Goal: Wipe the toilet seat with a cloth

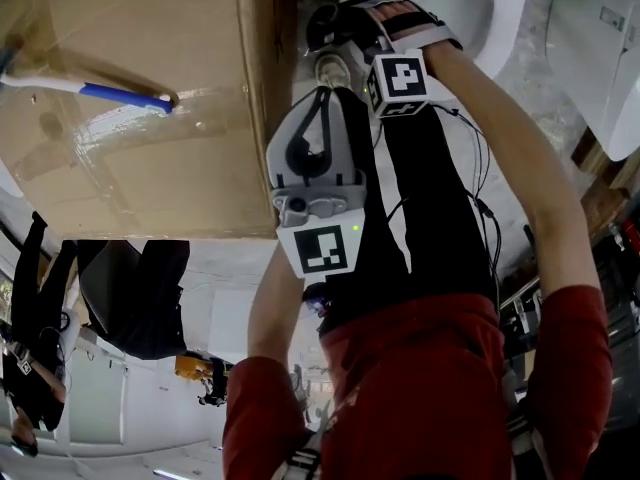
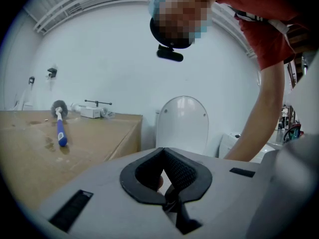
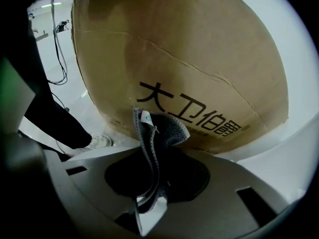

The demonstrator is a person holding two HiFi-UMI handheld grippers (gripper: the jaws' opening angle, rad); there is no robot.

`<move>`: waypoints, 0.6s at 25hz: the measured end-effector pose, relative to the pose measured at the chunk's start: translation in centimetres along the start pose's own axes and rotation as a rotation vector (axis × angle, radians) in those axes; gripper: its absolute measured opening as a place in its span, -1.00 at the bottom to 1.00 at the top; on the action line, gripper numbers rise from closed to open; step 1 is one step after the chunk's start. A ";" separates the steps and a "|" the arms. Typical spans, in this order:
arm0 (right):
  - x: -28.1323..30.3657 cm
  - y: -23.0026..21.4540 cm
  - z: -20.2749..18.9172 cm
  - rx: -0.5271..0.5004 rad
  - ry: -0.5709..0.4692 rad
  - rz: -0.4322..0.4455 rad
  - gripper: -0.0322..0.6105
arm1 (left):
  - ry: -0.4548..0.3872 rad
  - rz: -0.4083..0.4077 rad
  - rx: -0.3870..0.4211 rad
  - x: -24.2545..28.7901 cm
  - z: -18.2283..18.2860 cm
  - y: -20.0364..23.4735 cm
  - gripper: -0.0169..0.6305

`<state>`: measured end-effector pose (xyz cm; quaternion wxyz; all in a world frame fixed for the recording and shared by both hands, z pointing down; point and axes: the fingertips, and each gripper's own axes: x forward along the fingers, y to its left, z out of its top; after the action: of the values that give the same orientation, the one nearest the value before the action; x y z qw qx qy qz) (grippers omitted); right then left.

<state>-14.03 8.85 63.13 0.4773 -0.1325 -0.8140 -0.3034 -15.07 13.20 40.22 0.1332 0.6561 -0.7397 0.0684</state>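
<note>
**Cloth clamped in the right gripper, toilet close at hand**

We are holding the grey cloth (image 3: 162, 128) in the right gripper (image 3: 152, 180), whose jaws are clamping a fold of it. The free end is standing up past the jaw tips, with a small white label showing near its top edge. Beyond the cloth, the right gripper view is facing the side of a cardboard box (image 3: 189, 54) printed with dark characters. We cannot tell whether the cloth is touching that side. At the left of the same view, a black trouser leg (image 3: 50, 113) and a light shoe (image 3: 97, 142) are standing on the pale floor.

The left gripper (image 2: 165, 176) is carrying nothing; its jaws are sitting together with no thing between them. It is pointing toward the white toilet lid (image 2: 183, 121), which is standing upright against the wall. The gripper's own body is hiding the seat below it. To the left, a toilet brush (image 2: 60, 126) with a blue handle is lying flat on the top of the box, and a small white carton (image 2: 91, 112) is resting near the back edge.

In the head view, we are keeping both grippers close together. The right one is sitting farther out, just beside the white curve of the toilet (image 1: 500, 13), and the left one is nearer to us. Our red sleeves (image 1: 265, 418) are framing the lower part of that view.
</note>
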 end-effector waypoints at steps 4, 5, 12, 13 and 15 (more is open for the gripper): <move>-1.5 4.2 0.6 0.032 -0.022 0.039 -0.62 | 0.002 0.018 -0.004 0.2 0.0 0.2 -0.91; -1.9 5.2 0.6 0.049 -0.024 0.046 -0.62 | 0.002 0.023 -0.005 0.4 0.0 0.2 -0.91; -4.5 9.9 -1.1 0.218 -0.018 0.069 -0.62 | 0.015 0.033 -0.029 2.0 0.0 -0.7 -0.91; -4.8 10.4 -1.5 0.248 -0.013 0.068 -0.62 | 0.019 0.027 -0.031 2.3 0.0 -1.0 -0.91; -5.4 11.2 -2.4 0.316 0.001 0.064 -0.62 | 0.028 0.011 -0.029 2.9 -0.2 -1.9 -0.91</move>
<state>-3.95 16.50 63.46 0.5021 -0.0813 -0.8467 -0.1563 -13.51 10.29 41.11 0.1527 0.6489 -0.7423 0.0674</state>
